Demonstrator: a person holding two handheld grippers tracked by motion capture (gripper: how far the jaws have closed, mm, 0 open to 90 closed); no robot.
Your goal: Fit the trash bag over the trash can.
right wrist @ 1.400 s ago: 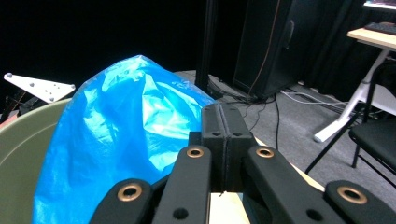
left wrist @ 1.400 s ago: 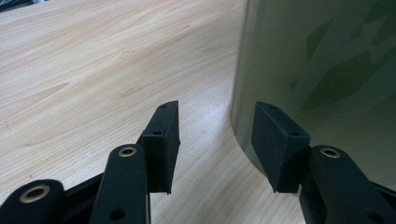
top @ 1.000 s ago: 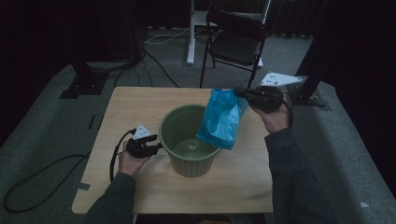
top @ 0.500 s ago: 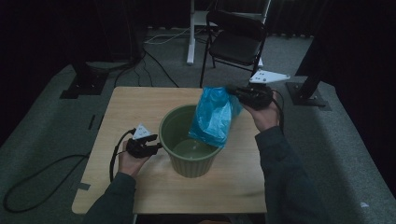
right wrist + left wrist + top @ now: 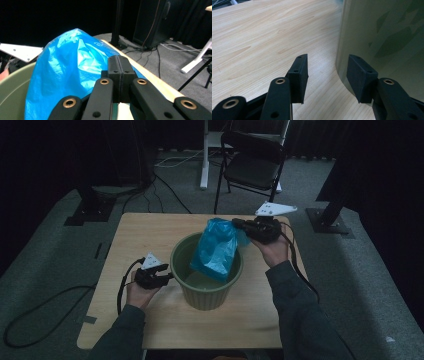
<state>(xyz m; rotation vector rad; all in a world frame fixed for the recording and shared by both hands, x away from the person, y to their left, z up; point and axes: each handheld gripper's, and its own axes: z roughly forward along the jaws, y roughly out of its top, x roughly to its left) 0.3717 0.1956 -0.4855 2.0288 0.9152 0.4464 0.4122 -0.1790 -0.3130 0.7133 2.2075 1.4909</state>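
Crinkled blue plastic bag (image 5: pixel 216 251) hangs from the clamped right gripper (image 5: pixel 241 225) over the round green plastic bin (image 5: pixel 206 290); left gripper (image 5: pixel 167 277) gapes beside the bin's wall.

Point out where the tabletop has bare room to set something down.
Free: the far left corner of the table beyond the green bin, and the near strip between the bin and the table's front edge. Crowded: the middle, where the bin, the blue bag and both claws, left and right, sit.

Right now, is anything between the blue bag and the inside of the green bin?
Nothing visible. The blue bag hangs from the right hand-held gripper, its lower end already over the green bin's open mouth.
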